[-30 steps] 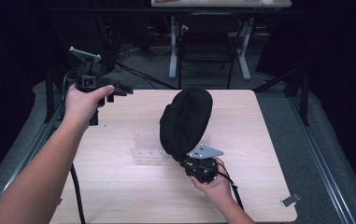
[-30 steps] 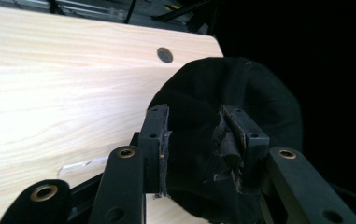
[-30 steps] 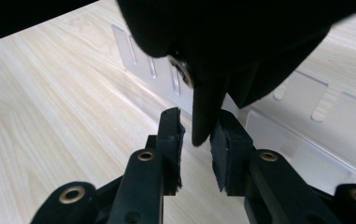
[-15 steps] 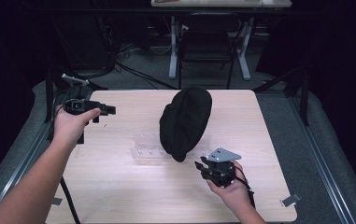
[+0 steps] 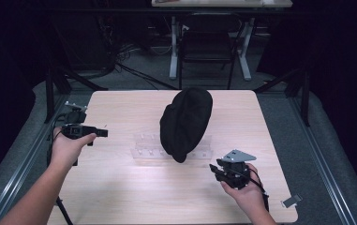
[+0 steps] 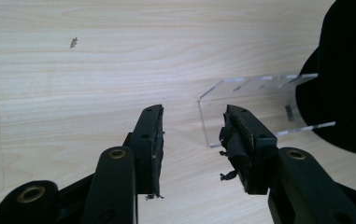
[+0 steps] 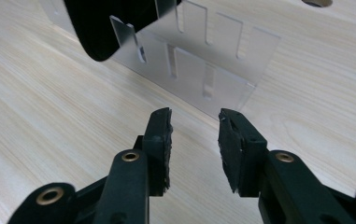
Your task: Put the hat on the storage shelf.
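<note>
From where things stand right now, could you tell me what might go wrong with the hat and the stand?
1. The black hat sits on the clear acrylic stand and overhangs it on one side, so a nudge could tip or slide it off.
2. The stand is transparent and hard to see against the table; the open right tool points at its corner and could bump it.
3. The open left tool faces the stand's other end, so it could shove the stand.
</note>
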Action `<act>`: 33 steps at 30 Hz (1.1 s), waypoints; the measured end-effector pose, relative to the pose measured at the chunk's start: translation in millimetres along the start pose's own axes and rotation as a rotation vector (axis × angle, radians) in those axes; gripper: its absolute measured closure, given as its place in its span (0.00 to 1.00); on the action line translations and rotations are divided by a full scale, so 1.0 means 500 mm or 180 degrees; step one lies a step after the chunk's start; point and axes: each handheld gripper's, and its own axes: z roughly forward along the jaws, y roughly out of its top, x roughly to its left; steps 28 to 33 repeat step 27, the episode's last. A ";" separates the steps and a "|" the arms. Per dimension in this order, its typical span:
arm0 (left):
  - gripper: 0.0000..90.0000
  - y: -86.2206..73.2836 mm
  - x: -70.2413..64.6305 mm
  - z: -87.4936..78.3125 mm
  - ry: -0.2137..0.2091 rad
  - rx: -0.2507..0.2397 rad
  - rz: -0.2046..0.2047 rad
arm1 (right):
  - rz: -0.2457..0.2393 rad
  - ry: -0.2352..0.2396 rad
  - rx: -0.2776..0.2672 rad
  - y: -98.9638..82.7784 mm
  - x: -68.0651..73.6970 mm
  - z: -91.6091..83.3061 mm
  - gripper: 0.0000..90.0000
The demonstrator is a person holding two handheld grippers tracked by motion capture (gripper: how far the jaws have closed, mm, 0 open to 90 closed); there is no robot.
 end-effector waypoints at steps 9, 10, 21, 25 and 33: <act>0.61 -0.086 0.006 0.037 -0.0003 -0.0093 0.0258 | 0.0089 -0.0157 0.0025 -0.026 -0.034 -0.012 0.66; 0.60 -0.086 0.006 0.037 -0.0003 -0.0093 0.0258 | 0.0089 -0.0157 0.0025 -0.026 -0.034 -0.012 0.66; 0.53 -0.185 0.013 0.079 0.0052 -0.0344 0.0433 | 0.0280 -0.0334 -0.0076 -0.050 -0.075 -0.029 0.62; 0.48 -0.210 0.016 0.088 0.0121 -0.0457 0.0552 | 0.0277 -0.0415 -0.0116 -0.060 -0.081 -0.027 0.61; 0.48 -0.217 0.018 0.091 0.0142 -0.0472 0.0547 | 0.0305 -0.0419 -0.0151 -0.062 -0.081 -0.025 0.60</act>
